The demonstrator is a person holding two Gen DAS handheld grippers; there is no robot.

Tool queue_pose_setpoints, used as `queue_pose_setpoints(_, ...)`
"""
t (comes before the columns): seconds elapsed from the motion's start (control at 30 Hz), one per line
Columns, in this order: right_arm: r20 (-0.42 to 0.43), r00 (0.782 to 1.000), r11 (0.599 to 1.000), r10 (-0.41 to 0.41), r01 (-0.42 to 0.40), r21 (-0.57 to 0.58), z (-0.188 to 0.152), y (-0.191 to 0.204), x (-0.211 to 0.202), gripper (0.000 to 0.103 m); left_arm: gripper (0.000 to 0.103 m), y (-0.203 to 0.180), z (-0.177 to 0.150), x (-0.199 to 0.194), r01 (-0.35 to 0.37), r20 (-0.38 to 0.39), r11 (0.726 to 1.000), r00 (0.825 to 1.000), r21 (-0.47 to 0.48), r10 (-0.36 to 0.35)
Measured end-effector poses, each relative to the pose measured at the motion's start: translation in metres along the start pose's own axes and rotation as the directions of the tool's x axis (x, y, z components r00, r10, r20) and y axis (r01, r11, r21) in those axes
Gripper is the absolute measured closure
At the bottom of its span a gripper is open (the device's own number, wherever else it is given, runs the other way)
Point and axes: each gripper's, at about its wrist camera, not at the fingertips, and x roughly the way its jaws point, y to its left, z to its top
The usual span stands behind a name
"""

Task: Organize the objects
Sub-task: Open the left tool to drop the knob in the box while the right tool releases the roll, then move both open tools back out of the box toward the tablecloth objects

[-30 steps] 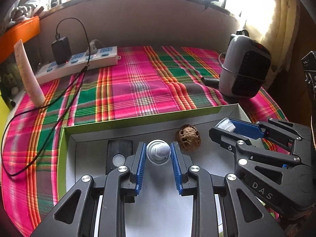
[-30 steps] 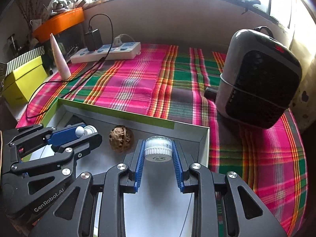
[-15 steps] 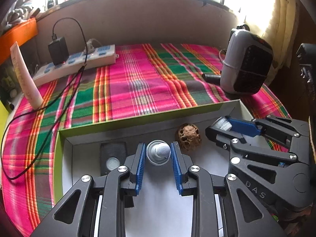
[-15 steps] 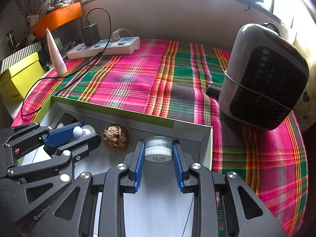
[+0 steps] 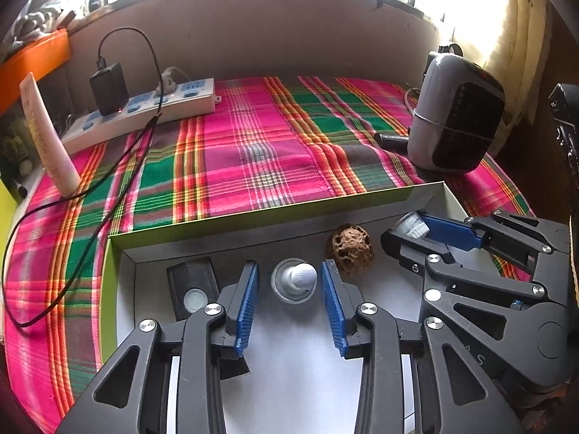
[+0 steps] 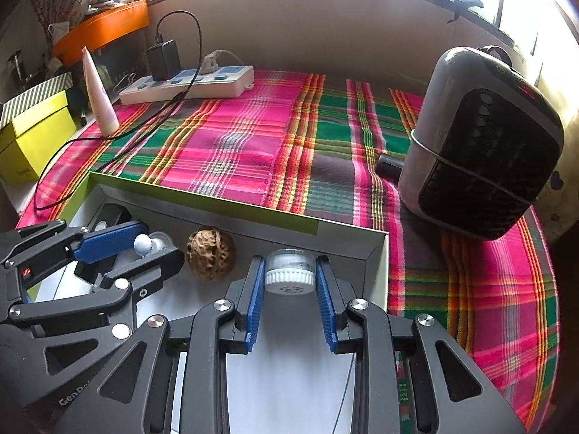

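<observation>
Release is being completed at the left gripper (image 5: 289,282): its jaws have just been opening, and the small roller-ball bottle (image 5: 295,284) is seen standing on the floor of the shallow green-rimmed box (image 5: 217,226), directly between the blue pads with a gap on each side. Beside it, past the walnut (image 6: 210,253), a white ribbed-cap jar (image 6: 289,273) is pinched upright by the right gripper (image 6: 289,282), low over the box's far right corner. "GenRo" and "AS" can be read on the gripper bodies.
</observation>
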Motion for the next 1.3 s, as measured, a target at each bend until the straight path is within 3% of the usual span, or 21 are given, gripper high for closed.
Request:
queue_pose_setpoints(0.27, 0.016, 1.000, 1.000, 0.002, -0.002, 0.019, 0.000, -0.003, -0.007, 0.060, 0.064, 0.003, -0.001, -0.006, -0.004, 0.007, 1.000, 1.000, -0.011, 0.004)
queue_pose_setpoints(1.3, 0.097, 0.994, 0.993, 0.041, -0.051, 0.108, -0.035, -0.002, -0.064, 0.059, 0.062, 0.002, -0.036, -0.065, 0.010, 0.076, 0.999, 0.997, -0.042, -0.007)
